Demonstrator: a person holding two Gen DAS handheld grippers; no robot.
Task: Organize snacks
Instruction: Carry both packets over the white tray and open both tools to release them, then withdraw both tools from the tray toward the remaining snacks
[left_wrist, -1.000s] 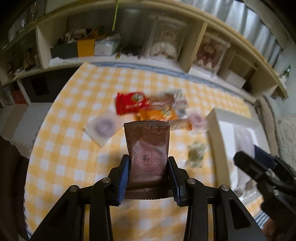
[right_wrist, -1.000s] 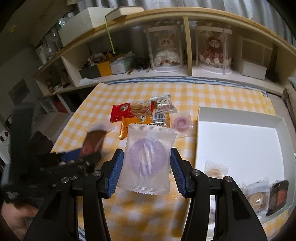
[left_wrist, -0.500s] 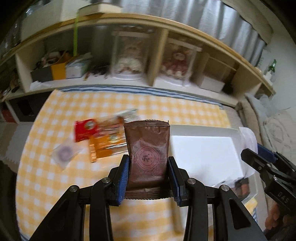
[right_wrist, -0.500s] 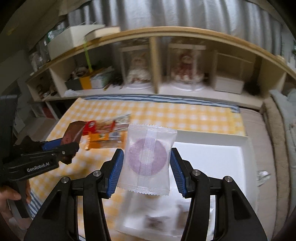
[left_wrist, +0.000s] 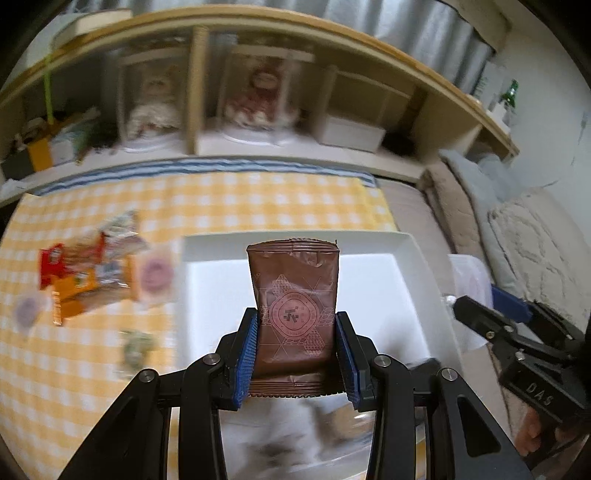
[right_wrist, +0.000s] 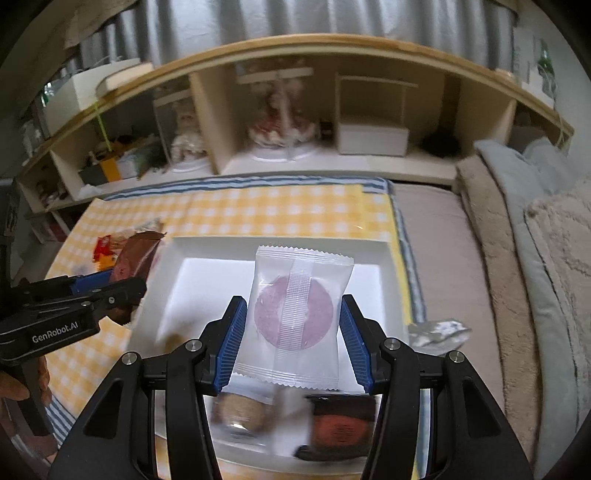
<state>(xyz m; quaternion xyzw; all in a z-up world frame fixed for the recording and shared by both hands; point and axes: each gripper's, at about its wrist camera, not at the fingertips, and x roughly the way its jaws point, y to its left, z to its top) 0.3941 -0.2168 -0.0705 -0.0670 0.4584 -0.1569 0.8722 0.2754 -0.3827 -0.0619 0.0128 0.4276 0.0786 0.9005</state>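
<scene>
My left gripper (left_wrist: 295, 354) is shut on a brown foil snack packet (left_wrist: 293, 295) and holds it upright above the white tray (left_wrist: 369, 240). My right gripper (right_wrist: 291, 343) is shut on a clear packet with a purple round cake (right_wrist: 295, 310), also above the white tray (right_wrist: 207, 243). Each gripper shows in the other's view: the right one (left_wrist: 480, 317), the left one (right_wrist: 122, 288). Several snack packets (right_wrist: 295, 417) lie blurred at the tray's near end. Loose snacks (left_wrist: 92, 273) lie on the yellow checked cloth left of the tray.
A wooden shelf unit (right_wrist: 332, 122) with dolls in clear cases and boxes stands behind the table. A beige and grey sofa (right_wrist: 524, 240) lies to the right. A crumpled wrapper (right_wrist: 439, 330) sits beside the tray's right rim.
Both grippers have swung right with their packets, from over the checked cloth to over the white tray. The loose snacks now lie to the left.
</scene>
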